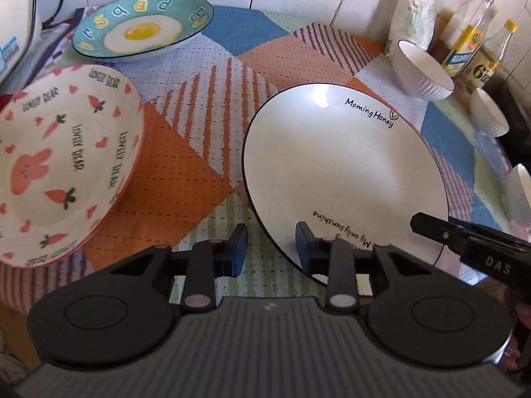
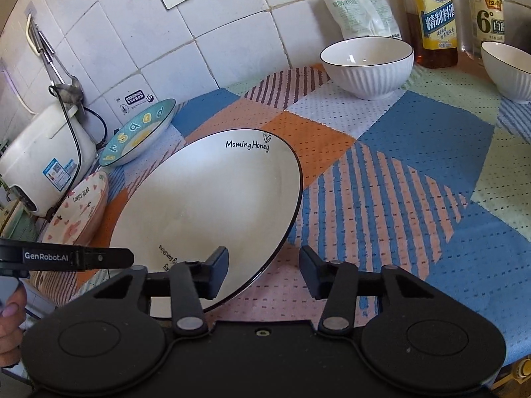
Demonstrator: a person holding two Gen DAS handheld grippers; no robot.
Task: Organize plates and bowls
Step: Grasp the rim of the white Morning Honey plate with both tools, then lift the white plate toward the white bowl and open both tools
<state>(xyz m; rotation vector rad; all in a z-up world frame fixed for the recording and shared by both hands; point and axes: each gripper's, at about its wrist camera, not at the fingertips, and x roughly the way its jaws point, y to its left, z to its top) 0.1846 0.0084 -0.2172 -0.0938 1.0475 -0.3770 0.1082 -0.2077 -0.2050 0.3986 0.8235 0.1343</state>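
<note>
At the far left, a white rice cooker (image 2: 43, 159) stands against the tiled wall. Beside it, on the left of the patchwork-matted tabletop (image 2: 415, 165), lies the pink rabbit plate (image 1: 59, 165). The teal egg plate (image 1: 142, 30) lies farther back, near the wall.

In the middle of the tabletop sits the large white plate (image 1: 332, 165), black-rimmed and lettered "Morning Honey". Both tongs are at its near edge. The left tongs (image 1: 272, 247) straddle the near-left rim, with one pad over the plate's face and the other outside over the mat. They are narrowed but not closed, and mat shows between the outer pad and the rim, so nothing is gripped. The right tongs (image 2: 264, 273) straddle the near-right rim the same way. Their inner pad is above the plate and their outer pad stands clear of it, partly open and holding nothing.

To the right and farther back stands a white ribbed bowl (image 2: 368, 66), with a second ribbed bowl (image 2: 511, 69) at the right edge. Behind them, by the wall, stand a white packet (image 2: 361, 10) and two bottles (image 2: 433, 16).
</note>
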